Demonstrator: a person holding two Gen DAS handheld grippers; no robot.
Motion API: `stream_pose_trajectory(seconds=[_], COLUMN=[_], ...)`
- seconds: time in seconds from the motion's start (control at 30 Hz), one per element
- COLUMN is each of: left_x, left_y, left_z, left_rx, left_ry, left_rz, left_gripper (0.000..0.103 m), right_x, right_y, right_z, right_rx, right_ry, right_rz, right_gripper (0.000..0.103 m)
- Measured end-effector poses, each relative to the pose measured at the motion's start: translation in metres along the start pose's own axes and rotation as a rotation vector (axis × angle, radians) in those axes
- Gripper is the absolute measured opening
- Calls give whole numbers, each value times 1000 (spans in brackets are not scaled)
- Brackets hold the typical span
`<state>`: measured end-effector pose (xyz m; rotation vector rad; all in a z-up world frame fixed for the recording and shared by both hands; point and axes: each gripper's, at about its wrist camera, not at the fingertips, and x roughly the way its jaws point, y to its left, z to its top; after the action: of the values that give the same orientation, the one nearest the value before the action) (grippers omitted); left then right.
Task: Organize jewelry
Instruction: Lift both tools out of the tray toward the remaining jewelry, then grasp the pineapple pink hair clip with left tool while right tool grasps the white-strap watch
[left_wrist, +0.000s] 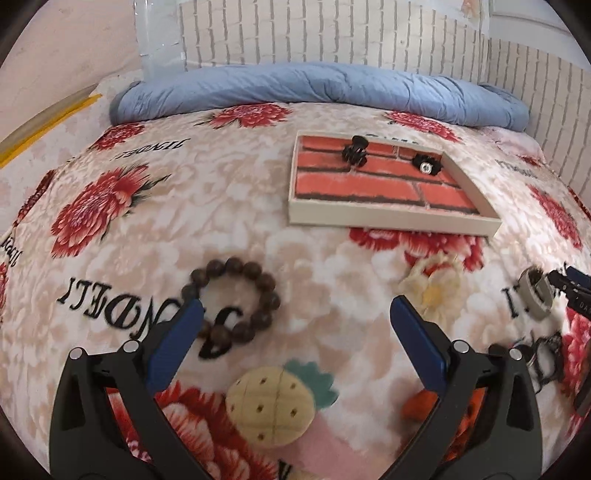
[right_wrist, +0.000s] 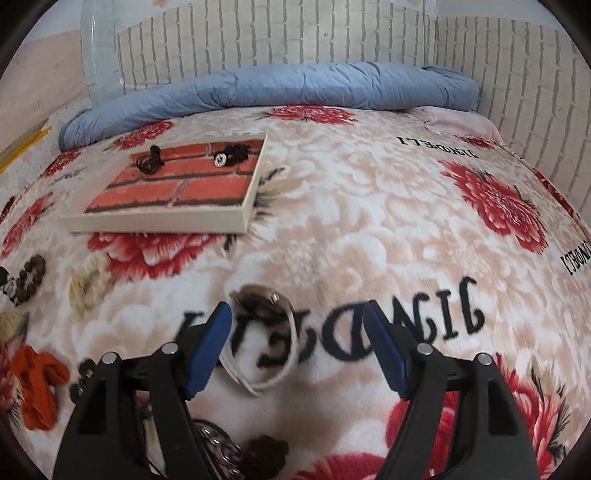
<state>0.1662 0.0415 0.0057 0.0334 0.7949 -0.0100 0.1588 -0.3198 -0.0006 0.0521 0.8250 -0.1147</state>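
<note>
Jewelry scattered on a flowered bed, both hand-held grippers spread wide and holding nothing.

Left wrist view: the left hand-held gripper (left_wrist: 295, 317) hangs over the bed (left_wrist: 155, 229), a brown bead bracelet (left_wrist: 236, 299) touching its left finger, a pineapple charm (left_wrist: 273, 402) between the fingers; the tray (left_wrist: 388, 218) with two black hair clips (left_wrist: 355, 150) lies toward the bed's far edge. Right wrist view: the right hand-held gripper (right_wrist: 297, 325) frames a white bangle (right_wrist: 262, 339), beside its left finger; the tray sits far left.

Shallow cream tray (left_wrist: 388, 218) with brick-pattern floor, black claw clip (left_wrist: 355, 149) and black rhinestone piece (left_wrist: 426, 164) inside, brown bead bracelet (left_wrist: 236, 295) flat nearby
</note>
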Motion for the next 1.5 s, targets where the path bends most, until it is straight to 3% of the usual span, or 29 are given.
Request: stream_pose_trajectory(seconds=[0.47,0.93,1.17,1.3,1.37,1.4,1.5], left_x=[11,29,36,38,38,39,38], left_y=[19,22,20,18,17,17,17], left_z=[-42,-58,-58,-57,-56,-56,-56], left_rx=[-15,-31,-22,-11,-9,-8,-7], left_ry=[42,102,113,113,112,111,106], left_rz=[20,0,-21,-26,-30,-32,-34], left_gripper=[98,97,81,70,65,62,59], right_x=[7,28,37,41,41,42,41], right_y=[-4,0,1,4,6,7,11], right_z=[-12,-15,-12,-10,-9,-9,-10], right_rx=[13,10,14,5,-3,-8,-30], right_ry=[19,79,102,110,109,112,114], right_rz=[-18,-20,-21,-27,-25,-25,-16], right_gripper=[73,72,68,58,49,36,23])
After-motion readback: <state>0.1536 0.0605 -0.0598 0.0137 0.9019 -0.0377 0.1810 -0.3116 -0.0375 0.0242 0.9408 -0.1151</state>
